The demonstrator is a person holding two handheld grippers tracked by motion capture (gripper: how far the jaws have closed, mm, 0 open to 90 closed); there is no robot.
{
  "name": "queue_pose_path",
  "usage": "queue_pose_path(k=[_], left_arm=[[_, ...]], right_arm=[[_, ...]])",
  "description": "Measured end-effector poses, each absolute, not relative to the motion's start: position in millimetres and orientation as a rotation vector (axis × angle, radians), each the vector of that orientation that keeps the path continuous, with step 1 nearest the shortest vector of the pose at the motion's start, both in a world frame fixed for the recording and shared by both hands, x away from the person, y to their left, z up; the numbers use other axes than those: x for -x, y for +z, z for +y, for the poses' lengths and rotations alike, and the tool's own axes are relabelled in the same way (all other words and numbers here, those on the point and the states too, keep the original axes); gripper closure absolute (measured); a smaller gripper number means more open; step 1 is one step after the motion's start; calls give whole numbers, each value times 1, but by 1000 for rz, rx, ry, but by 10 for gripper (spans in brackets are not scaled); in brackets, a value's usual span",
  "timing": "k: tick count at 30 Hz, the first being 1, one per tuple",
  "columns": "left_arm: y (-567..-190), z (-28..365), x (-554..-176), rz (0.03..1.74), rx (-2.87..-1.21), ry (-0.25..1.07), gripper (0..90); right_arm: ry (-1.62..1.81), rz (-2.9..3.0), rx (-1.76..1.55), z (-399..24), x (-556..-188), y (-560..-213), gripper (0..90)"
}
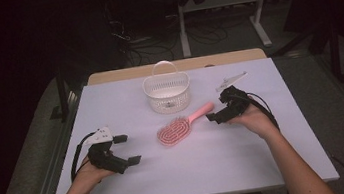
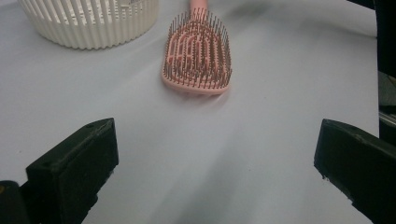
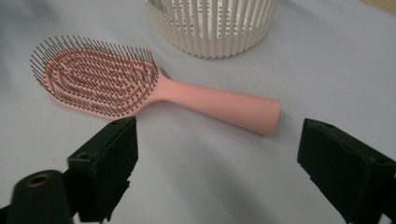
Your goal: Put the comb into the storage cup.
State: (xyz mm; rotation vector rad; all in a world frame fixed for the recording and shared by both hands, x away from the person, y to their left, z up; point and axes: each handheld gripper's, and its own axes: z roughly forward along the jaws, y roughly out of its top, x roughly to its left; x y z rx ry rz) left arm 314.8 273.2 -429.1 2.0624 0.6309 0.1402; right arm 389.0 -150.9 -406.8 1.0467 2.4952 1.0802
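A pink hairbrush (image 1: pixel 177 129) lies bristles up in the middle of the white table (image 1: pixel 219 166), its handle pointing to the back right. My right gripper (image 1: pixel 217 108) is open just right of the handle's end. In the right gripper view the handle (image 3: pixel 224 105) lies a little ahead of the gap between the jaws (image 3: pixel 215 144), untouched. My left gripper (image 1: pixel 127 149) rests open at the front left with nothing in it. In the left gripper view the brush head (image 2: pixel 198 51) lies well ahead of its open jaws (image 2: pixel 217 154).
A white slatted basket (image 1: pixel 167 91) with a handle stands behind the brush at the back middle; its wall also shows in the gripper views (image 2: pixel 88 23) (image 3: pixel 215 23). Beyond the table's far edge are a desk frame (image 1: pixel 184 30) and floor cables.
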Motion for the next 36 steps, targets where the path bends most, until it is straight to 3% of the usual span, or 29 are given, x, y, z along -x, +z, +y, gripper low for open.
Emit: queue_pose_path(k=[6, 26, 36], left_arm=[[-429, 273, -315, 625, -2063, 143, 0], [-429, 272, -315, 624, -2066, 124, 0], [-429, 272, -315, 614, -2070, 131, 0]], right_arm=[[1071, 2510, -1048, -145, -396, -404, 225], [985, 2553, -1041, -129, -424, -410, 677], [959, 2575, -1046, -124, -437, -413, 840]])
